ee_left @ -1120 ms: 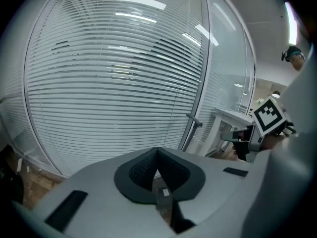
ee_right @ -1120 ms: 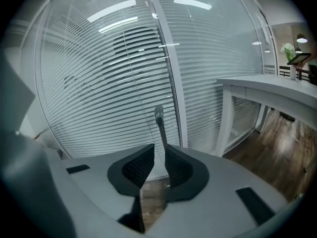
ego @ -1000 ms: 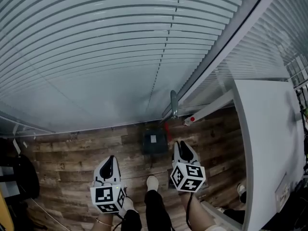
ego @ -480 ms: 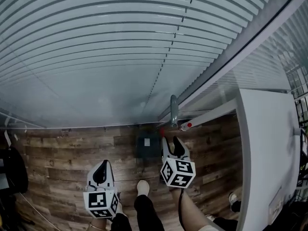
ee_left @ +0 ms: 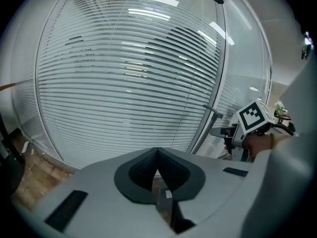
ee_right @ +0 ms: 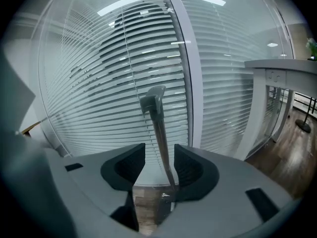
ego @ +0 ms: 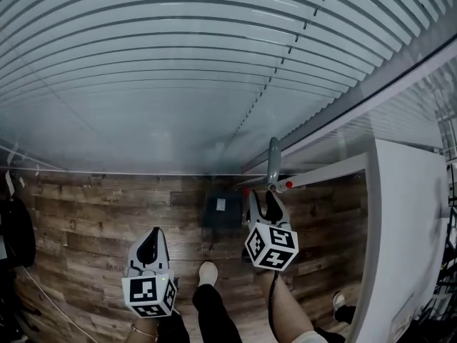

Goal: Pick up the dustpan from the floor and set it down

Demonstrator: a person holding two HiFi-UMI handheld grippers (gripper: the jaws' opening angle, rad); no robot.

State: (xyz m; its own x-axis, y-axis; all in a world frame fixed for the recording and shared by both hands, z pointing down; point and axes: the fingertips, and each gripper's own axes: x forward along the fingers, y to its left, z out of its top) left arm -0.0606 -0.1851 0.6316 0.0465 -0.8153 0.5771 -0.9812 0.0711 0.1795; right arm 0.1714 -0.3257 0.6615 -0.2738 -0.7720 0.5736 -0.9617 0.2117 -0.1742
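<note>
The dark dustpan (ego: 221,211) stands on the wood floor against the blind-covered glass wall. Its long grey handle (ego: 273,160) rises upright. My right gripper (ego: 262,204) is at the foot of that handle. In the right gripper view the handle (ee_right: 157,128) runs up between the jaws, which are opening; there is a gap on the left side, so the pads do not clamp it. My left gripper (ego: 148,245) hangs lower left, away from the dustpan. In the left gripper view its jaws (ee_left: 157,153) meet with nothing between them, and the right gripper's marker cube (ee_left: 255,117) shows.
A white desk (ego: 407,227) stands close on the right. A white bar with a red tip (ego: 285,185) lies at the wall's foot beside the handle. The person's shoe (ego: 207,271) is between the grippers. A dark object (ego: 13,234) sits at the far left.
The right gripper has shifted left toward the dustpan and closed in on the handle's foot. The left gripper has sunk a little lower.
</note>
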